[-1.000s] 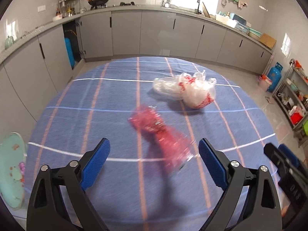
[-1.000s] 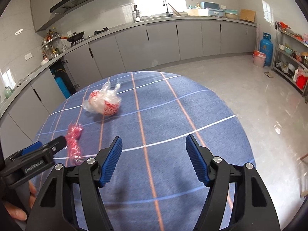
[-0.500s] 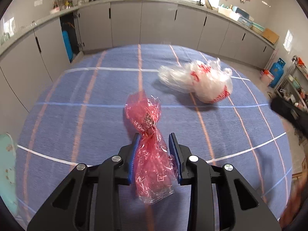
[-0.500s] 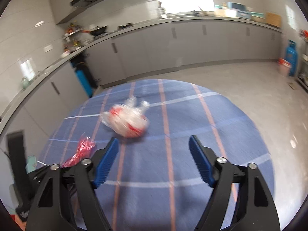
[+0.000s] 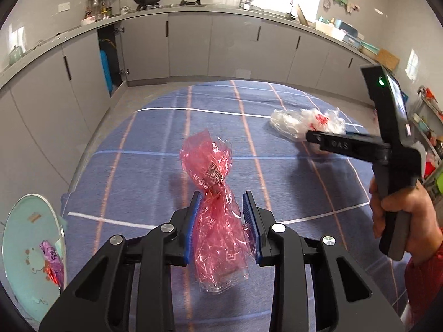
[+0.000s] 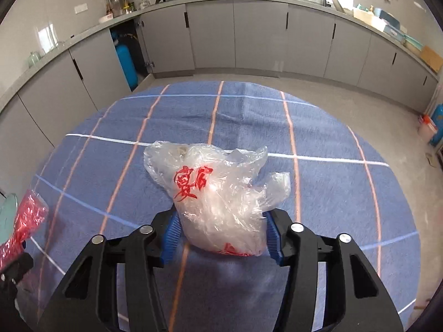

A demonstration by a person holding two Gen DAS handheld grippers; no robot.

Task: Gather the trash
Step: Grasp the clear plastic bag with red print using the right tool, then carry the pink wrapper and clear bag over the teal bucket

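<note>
The left claw (image 5: 221, 207) is drawn in on a crumpled red cellophane wrapper (image 5: 214, 199), its blue pads pressing the twisted waist of the wrapper from either side; the wrapper's upper half stands clear above the pads toward 12 o'clock and its lower end trails down between the black arms. In the left wrist view the round desk (image 5: 155, 171), covered in a blue cloth crossed by orange and white lines, fills the middle, and a pale green plate (image 5: 25, 249) with small scraps on it sits at 8 o'clock, off the desk's edge. The right claw (image 6: 221, 227) is closing around a clear plastic bag (image 6: 218, 193) with red lettering, and its pads already touch the bag's lower sides, at 9 and 3 o'clock of the bundle. The bag rests on the desk at about the middle of the right wrist view. From the left wrist view the same bag lies at 2 o'clock, partly behind the right claw, which a hand (image 5: 401, 210) grips by its handle at 3 o'clock.
</note>
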